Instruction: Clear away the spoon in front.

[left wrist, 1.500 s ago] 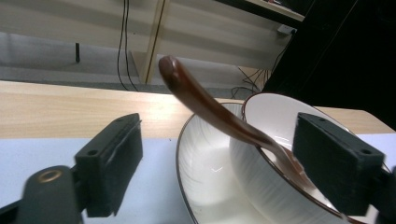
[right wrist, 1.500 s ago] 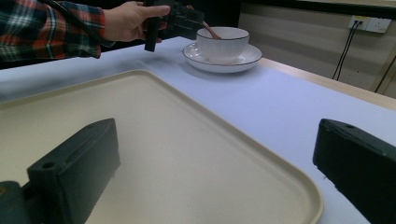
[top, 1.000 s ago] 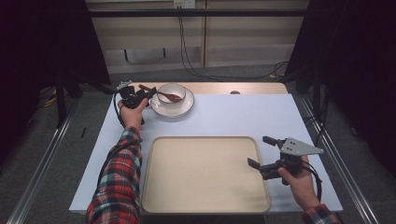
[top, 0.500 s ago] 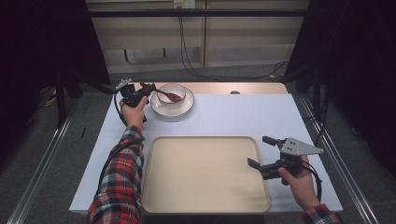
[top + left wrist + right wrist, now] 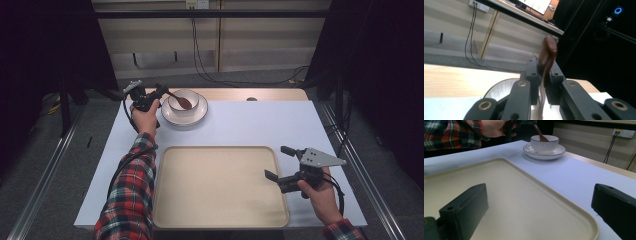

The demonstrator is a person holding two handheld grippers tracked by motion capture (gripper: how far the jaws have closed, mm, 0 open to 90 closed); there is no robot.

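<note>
A brown spoon [image 5: 181, 100] is grasped by its handle in the left gripper [image 5: 159, 92], at 11 o'clock on the bench [image 5: 260, 122]. Its tip is seen over a white bowl [image 5: 183, 101] that stands on a saucer [image 5: 184, 115]. The right gripper [image 5: 278, 163] is held released at 4 o'clock, over the edge of a beige tray [image 5: 220, 186].
</note>
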